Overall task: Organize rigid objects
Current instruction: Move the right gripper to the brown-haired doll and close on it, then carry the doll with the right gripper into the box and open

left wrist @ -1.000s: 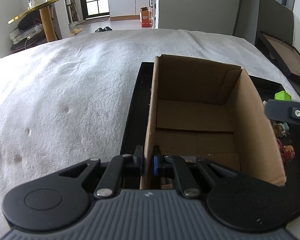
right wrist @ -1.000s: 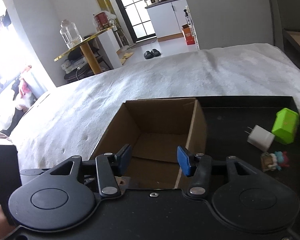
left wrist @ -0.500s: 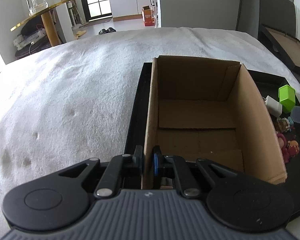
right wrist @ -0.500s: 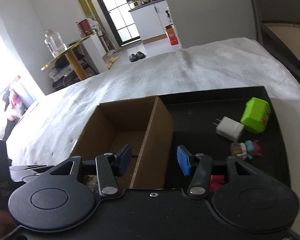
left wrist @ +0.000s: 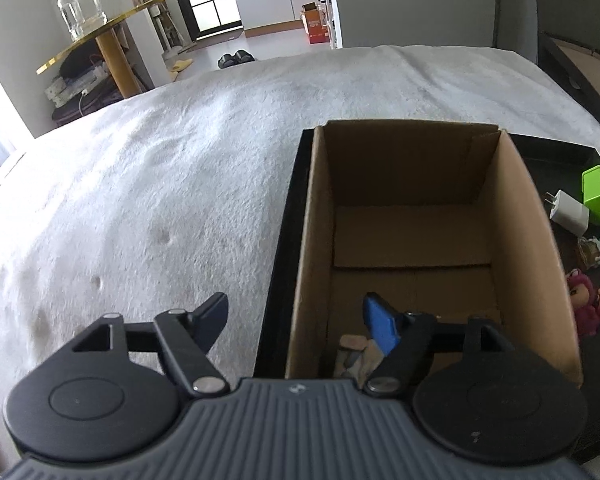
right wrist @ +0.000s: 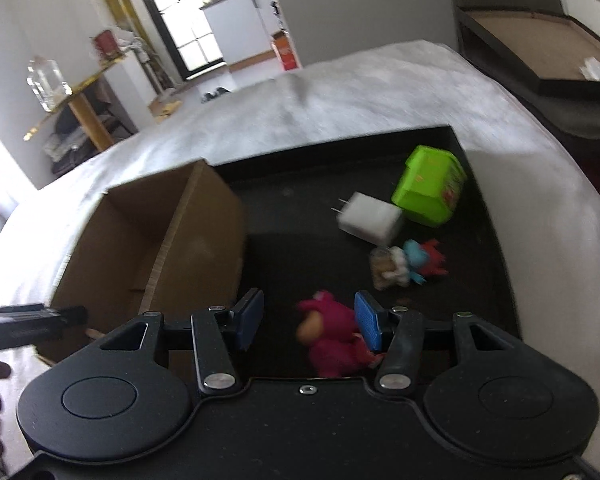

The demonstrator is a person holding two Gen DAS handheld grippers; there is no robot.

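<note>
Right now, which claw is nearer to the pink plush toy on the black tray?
Right. The right claw has the pink plush toy between its open fingers. The left claw, just opened, straddles the cardboard box wall; the toy lies beyond the box's far side.

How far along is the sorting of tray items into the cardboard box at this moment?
Early. Done: the cardboard box sits in the black tray with one small item inside; the left gripper has just opened off its wall. In hand: the open right gripper straddles the pink plush toy, not yet gripped. Left: white charger, green box, blue-haired figure.
</note>
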